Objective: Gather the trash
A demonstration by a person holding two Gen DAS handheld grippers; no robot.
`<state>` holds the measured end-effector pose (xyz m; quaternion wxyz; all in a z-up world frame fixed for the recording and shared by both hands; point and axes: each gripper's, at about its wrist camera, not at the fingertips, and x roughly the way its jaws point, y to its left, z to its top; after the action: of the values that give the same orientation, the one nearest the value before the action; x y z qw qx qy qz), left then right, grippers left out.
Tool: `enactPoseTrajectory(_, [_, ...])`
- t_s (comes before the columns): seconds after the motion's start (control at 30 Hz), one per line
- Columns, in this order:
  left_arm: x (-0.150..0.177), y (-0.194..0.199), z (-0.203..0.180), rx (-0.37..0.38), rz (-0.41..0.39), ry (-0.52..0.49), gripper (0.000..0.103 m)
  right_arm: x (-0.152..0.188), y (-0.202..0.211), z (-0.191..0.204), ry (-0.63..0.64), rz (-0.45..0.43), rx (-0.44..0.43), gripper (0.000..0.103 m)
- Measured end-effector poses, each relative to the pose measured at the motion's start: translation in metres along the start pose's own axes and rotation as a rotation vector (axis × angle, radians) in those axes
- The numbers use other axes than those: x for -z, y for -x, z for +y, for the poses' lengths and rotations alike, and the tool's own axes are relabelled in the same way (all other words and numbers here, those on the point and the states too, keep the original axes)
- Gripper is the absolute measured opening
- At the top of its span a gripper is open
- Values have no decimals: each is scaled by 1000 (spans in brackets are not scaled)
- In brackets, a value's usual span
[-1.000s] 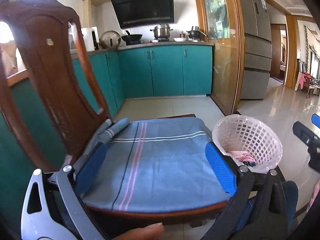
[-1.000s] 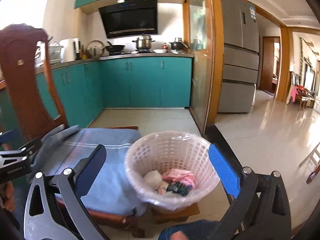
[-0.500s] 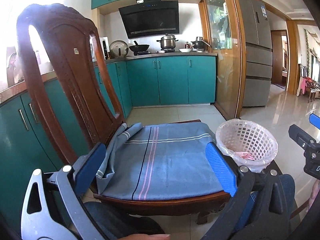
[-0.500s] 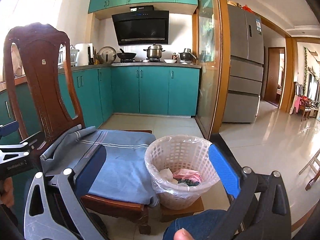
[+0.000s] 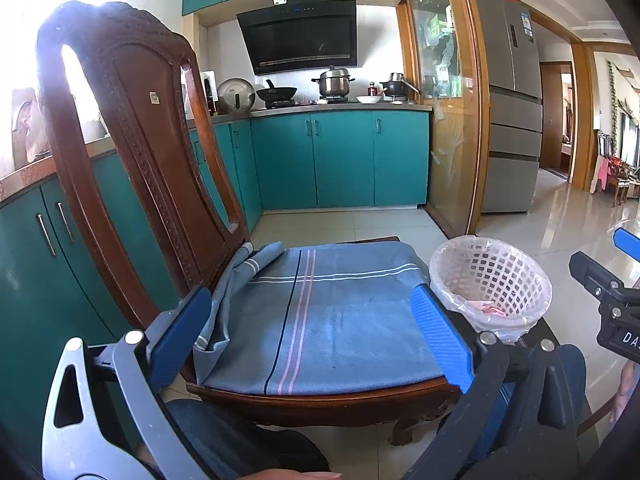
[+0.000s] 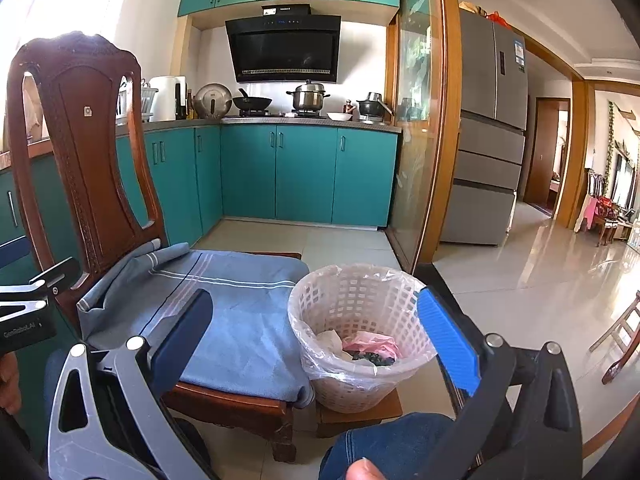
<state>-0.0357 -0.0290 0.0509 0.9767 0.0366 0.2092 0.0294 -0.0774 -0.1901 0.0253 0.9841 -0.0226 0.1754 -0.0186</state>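
Two hand-held grippers hang in the air with nothing between their ribbed blue pads. The left gripper (image 5: 310,336) is spread wide over a wooden chair (image 5: 132,152), its grey metal links and black arms framing the seat. Directly beneath and ahead of it lies a blue-grey woven cloth (image 5: 320,320) with thin white, pink and dark stripes, flat across the seat and bunched into folds at the left against the carved, dark red-brown backrest. Off to its right stands a round white lattice wastebasket (image 5: 490,286) lined with a clear plastic bag.

The right gripper (image 6: 312,338) is likewise spread apart, empty. The same wastebasket (image 6: 360,332) sits between its pads and just ahead, resting on a low wooden stool (image 6: 358,414) that touches the chair's right side. Inside the bag lies the trash (image 6: 366,348): crumpled pink and white paper and a small dark scrap. A denim-clad knee (image 6: 384,446) shows below the right gripper. Further ahead are teal cabinets (image 6: 304,176), a black range hood (image 6: 284,48) and a grey steel refrigerator (image 6: 490,136) on a glossy tiled floor (image 6: 540,280).
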Motion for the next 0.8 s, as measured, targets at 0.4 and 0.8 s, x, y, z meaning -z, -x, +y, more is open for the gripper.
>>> enactPoseTrajectory(0.4, [3, -1, -5, 9, 7, -12, 100, 2, -1, -1, -2, -3, 5, 100])
enactPoseTrajectory(0.8, [5, -1, -6, 8, 13, -14, 100, 2, -1, 2, -8, 4, 2, 100])
